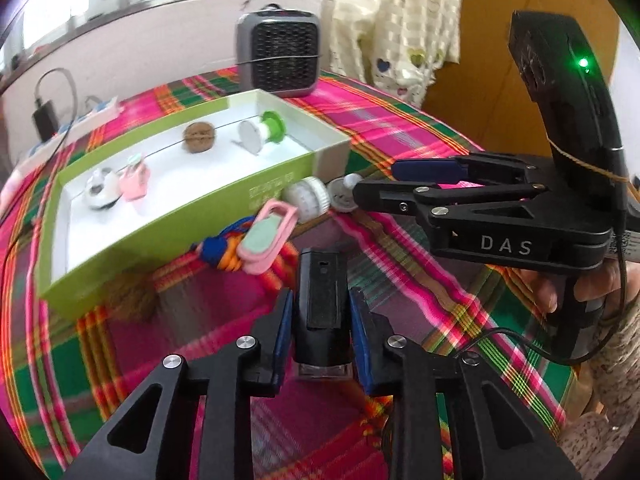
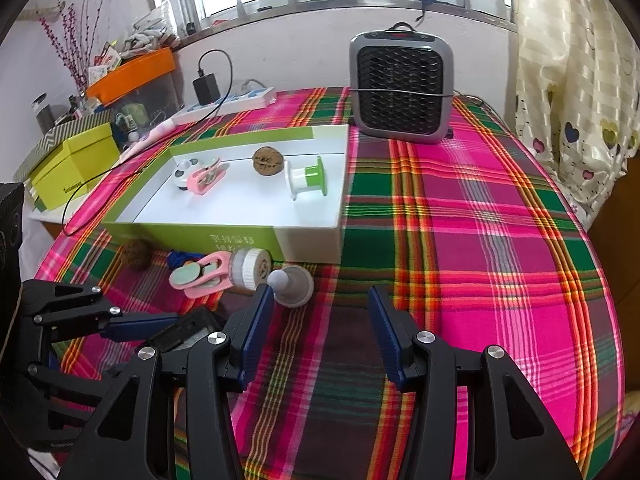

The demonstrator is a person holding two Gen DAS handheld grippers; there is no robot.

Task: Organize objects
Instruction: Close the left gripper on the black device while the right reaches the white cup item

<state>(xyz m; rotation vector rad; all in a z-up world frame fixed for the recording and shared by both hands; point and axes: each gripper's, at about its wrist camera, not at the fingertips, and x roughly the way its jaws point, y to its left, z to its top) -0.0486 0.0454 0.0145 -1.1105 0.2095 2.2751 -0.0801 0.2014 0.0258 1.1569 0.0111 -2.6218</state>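
My left gripper (image 1: 322,320) is shut on a small black rectangular block (image 1: 322,304) with a clear base, held upright just above the plaid cloth. In the right wrist view the same block (image 2: 188,330) shows at the lower left. My right gripper (image 2: 320,332) stands open with nothing between its pads, just right of a white knobbed cap (image 2: 290,284). A green box with a white inside (image 1: 192,208) holds a walnut (image 1: 199,136), a green and white spool (image 1: 264,130), a pink clip (image 1: 134,178) and a white round piece (image 1: 100,190).
Loose along the box's front wall lie a pink clip (image 2: 200,276), a white round jar (image 2: 250,268), a blue and orange cord (image 1: 218,252) and a second walnut (image 2: 138,254). A grey heater (image 2: 402,88) stands behind, with a power strip (image 2: 228,104) at the back left.
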